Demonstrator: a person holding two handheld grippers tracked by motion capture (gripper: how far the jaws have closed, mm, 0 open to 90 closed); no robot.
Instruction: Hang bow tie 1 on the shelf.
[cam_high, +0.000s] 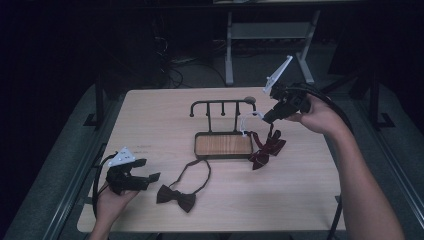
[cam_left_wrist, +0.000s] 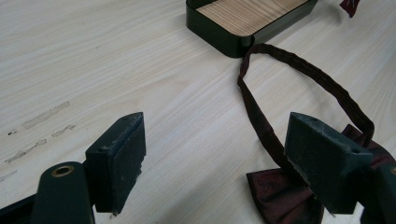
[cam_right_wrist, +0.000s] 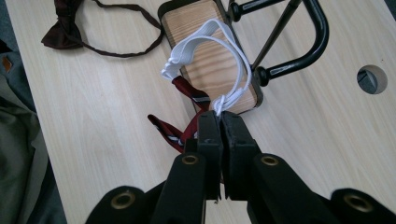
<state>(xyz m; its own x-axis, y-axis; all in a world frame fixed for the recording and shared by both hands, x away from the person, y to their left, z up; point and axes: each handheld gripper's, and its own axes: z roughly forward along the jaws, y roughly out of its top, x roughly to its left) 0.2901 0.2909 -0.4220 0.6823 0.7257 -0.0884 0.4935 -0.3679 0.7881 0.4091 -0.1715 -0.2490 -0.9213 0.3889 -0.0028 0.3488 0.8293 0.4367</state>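
Pale wooden surface (cam_high: 150, 120) in a dark room, two bow ties out.
At 7 o'clock the left gripper (cam_high: 131, 176) rests wide open beside the dark bow tie (cam_high: 176, 196); at 1 o'clock the right gripper (cam_high: 268, 117), jaws closed, pinches the white elastic band (cam_right_wrist: 210, 37) of the striped red bow tie (cam_high: 266, 147) near the black stand (cam_high: 223, 145).

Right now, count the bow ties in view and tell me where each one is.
2. A dark bow tie lies flat on the table's near side. A red striped bow tie hangs right of the rack, its white band pinched in the right hand-held gripper.
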